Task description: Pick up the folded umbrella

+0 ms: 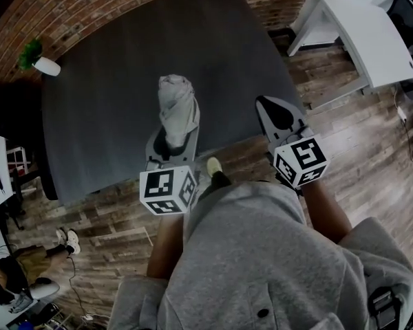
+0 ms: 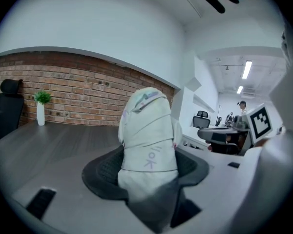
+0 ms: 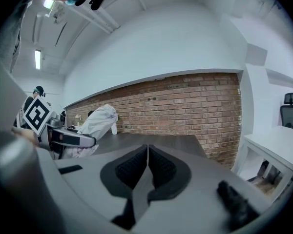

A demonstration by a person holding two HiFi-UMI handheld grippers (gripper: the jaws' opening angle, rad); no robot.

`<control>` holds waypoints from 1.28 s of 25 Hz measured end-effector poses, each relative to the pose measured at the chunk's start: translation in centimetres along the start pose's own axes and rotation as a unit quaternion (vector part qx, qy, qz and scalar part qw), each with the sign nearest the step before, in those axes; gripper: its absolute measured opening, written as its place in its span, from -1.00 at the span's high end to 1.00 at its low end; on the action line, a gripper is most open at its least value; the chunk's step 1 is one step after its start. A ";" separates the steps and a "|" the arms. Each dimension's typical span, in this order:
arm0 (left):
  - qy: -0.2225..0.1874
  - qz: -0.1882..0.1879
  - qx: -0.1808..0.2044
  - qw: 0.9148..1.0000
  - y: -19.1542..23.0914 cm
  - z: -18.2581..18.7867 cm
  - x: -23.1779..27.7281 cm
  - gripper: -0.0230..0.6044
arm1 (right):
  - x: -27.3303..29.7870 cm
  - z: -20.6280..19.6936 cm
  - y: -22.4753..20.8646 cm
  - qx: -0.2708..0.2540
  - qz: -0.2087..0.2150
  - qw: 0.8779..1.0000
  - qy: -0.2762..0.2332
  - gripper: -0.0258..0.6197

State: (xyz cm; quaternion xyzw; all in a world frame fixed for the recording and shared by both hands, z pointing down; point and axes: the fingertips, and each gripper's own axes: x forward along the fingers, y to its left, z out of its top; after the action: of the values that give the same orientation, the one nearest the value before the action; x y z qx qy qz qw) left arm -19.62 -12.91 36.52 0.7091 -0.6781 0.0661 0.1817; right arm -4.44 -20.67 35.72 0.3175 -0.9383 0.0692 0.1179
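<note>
The left claw (image 2: 149, 172) is closed on the folded umbrella (image 2: 149, 130), with the black pads (image 2: 105, 172) pressing on either side of its lower part. The umbrella is pale grey, wrapped tight with a strap round its middle. Its free end sticks out past the jaws, up and towards the far brick wall (image 2: 78, 89).

From the head view, the left claw (image 1: 173, 139) and umbrella (image 1: 177, 108) sit over the near part of the dark grey table (image 1: 103, 115), close to its near edge. The right claw (image 1: 279, 115) is to the right of them, near the table's near right corner and apart from the umbrella. Its own view shows the right claw (image 3: 146, 167) with its jaws closed together and nothing between them. That view also shows the umbrella (image 3: 100, 118) off to the left, raised above the table top.

A small green plant in a white vase (image 1: 41, 62) stands at the far left corner of the table, well apart from both claws. A white desk (image 1: 372, 36) stands on the wooden floor (image 1: 372, 136) to the far right
</note>
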 end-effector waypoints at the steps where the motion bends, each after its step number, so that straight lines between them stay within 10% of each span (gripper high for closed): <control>1: -0.002 -0.001 -0.004 1.000 -1.0 -0.1 -0.3 0.05 | -0.9 -0.1 -0.5 0.000 0.000 1.000 0.000 0.84; 16: -0.020 0.041 0.017 0.999 -13.2 -2.7 -6.9 0.05 | -13.8 -3.7 -3.0 0.006 0.031 0.999 -0.013 0.84; 32: -0.036 0.066 0.019 0.997 -17.2 -4.2 -12.4 0.05 | -19.6 -4.7 -1.0 -0.006 0.051 0.998 -0.028 0.84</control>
State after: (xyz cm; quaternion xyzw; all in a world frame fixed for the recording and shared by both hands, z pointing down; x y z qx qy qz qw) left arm -2.95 0.41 33.29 0.6678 -0.7284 0.0651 0.1387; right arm 12.10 -9.20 35.09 0.2701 -0.9567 0.0610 0.0895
